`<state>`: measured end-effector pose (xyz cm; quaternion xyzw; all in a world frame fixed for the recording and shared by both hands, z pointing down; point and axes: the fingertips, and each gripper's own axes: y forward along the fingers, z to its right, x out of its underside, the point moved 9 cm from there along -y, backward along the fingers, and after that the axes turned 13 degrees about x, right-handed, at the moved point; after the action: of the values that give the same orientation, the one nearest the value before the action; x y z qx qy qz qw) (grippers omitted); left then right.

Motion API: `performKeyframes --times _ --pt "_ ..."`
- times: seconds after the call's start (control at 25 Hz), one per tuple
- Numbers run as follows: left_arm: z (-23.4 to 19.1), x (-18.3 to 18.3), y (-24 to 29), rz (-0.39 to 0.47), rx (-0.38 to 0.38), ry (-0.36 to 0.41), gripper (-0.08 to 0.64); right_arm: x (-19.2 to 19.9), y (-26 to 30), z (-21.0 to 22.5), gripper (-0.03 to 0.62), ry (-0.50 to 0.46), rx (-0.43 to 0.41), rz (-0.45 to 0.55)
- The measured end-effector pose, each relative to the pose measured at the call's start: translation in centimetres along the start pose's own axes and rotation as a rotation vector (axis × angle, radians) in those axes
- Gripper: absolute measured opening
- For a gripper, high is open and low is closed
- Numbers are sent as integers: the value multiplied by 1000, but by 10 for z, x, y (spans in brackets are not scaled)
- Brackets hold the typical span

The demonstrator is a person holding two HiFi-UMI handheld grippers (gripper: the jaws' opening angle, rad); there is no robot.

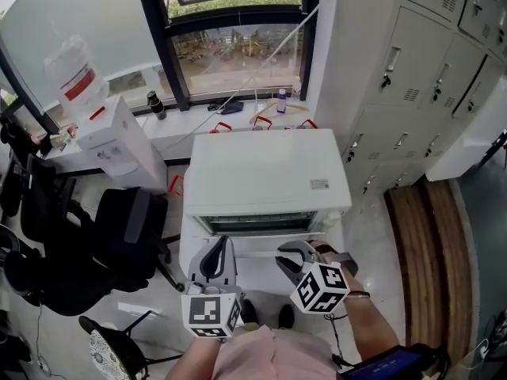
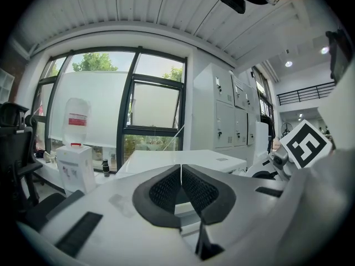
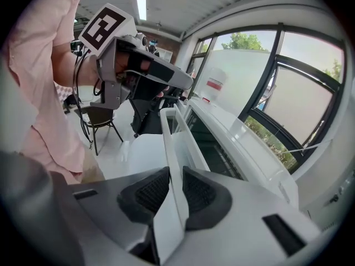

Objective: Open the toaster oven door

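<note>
The white toaster oven [image 1: 265, 176] stands in front of me, its dark glass door [image 1: 260, 225] facing me. My right gripper [image 1: 297, 261] is at the right part of the door front. In the right gripper view its jaws [image 3: 173, 188] are shut on the white door handle [image 3: 171, 143], which runs out between the pads beside the glass door [image 3: 213, 146]. How far the door has tilted out I cannot tell. My left gripper [image 1: 215, 260] hovers at the left of the front. Its jaws [image 2: 181, 188] are shut on nothing, with the oven's top [image 2: 177, 158] beyond.
A water dispenser [image 1: 119, 145] and black office chairs [image 1: 103, 244] stand to the left. Grey lockers [image 1: 420, 70] and a wooden bench [image 1: 432, 244] are to the right. Behind the oven, a windowsill [image 1: 238, 105] holds small bottles and clutter.
</note>
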<state>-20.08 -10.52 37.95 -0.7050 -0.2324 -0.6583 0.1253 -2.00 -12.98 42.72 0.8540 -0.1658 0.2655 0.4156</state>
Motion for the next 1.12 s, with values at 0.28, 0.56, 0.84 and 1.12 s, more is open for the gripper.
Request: performKeyframes --times 0.28,0.56,0.84,1.12 --pt "3 -1 -1 -7 1 7 15 2 -4 -10 75 -9 -19 -3" --pt "10 0 -2 -17 -9 14 15 6 -8 -22 74 -17 -43 1" --pt "19 0 -6 -26 -21 23 15 11 -11 -34 72 -30 -64 6" --pt "25 1 -10 -32 -39 32 15 15 -11 -42 71 -35 -78 13"
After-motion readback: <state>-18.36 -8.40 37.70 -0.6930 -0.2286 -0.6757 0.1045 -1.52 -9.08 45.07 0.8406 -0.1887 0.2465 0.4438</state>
